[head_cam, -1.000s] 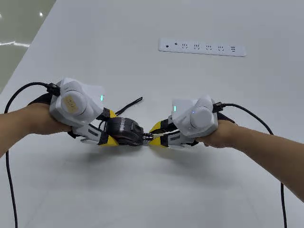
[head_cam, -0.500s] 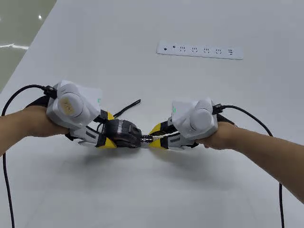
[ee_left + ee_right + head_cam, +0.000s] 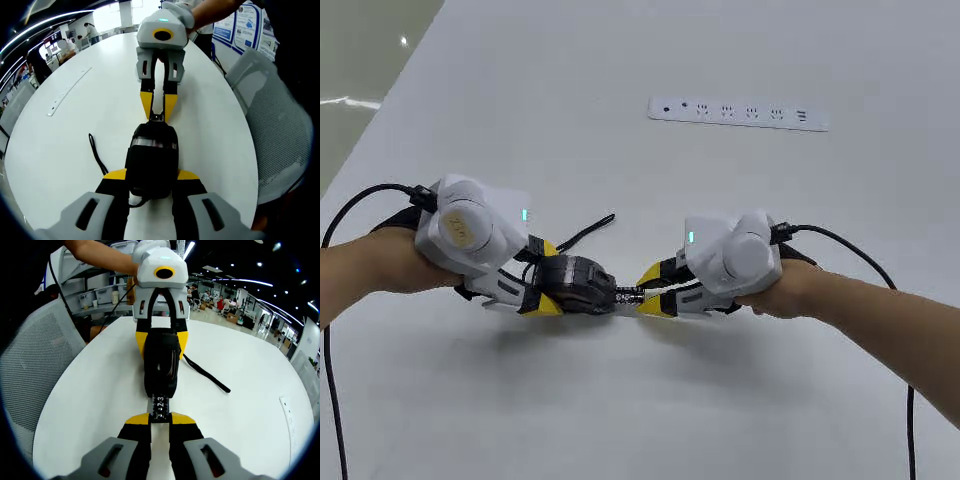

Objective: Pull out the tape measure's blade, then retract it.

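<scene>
The left gripper (image 3: pixel 548 277) has its jaws clamped on either side of the dark tape measure (image 3: pixel 582 284), which is held low over the white desk (image 3: pixel 620 400) between the person's two hands. Its black wrist strap (image 3: pixel 588 231) trails off on the desk behind it. Facing it tip to tip, the right gripper (image 3: pixel 649 290) has its jaws pinched together on the end of the blade (image 3: pixel 159 402), and only a short printed stretch shows between the case mouth and the yellow tips. A white power strip (image 3: pixel 738 113) lies well apart, farther back on the desk.
</scene>
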The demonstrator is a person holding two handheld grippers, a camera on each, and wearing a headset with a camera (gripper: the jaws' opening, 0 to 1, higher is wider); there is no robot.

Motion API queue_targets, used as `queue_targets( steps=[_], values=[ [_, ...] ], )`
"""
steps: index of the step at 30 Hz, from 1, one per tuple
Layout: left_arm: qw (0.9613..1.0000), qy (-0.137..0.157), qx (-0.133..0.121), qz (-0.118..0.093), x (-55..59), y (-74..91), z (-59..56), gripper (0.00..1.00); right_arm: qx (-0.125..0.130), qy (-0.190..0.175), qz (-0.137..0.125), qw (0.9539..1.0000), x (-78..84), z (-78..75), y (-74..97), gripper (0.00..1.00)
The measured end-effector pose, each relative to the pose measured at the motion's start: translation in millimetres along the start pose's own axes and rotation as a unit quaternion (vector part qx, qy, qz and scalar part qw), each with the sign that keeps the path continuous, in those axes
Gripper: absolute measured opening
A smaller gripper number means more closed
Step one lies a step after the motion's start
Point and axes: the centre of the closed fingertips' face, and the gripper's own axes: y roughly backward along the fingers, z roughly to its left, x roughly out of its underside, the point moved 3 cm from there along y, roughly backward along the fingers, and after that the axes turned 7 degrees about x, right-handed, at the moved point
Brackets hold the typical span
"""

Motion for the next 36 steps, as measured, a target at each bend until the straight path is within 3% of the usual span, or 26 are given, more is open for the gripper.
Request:
queue_targets(
  steps=[36],
  values=[
    [1.0000, 0.004, -0.003, -0.005, 0.7, 1.9, -1.7, 0.28, 0.001, 0.019, 0.009, 0.9998, 4.6, -2.4, 13.7, 0.12]
  ],
)
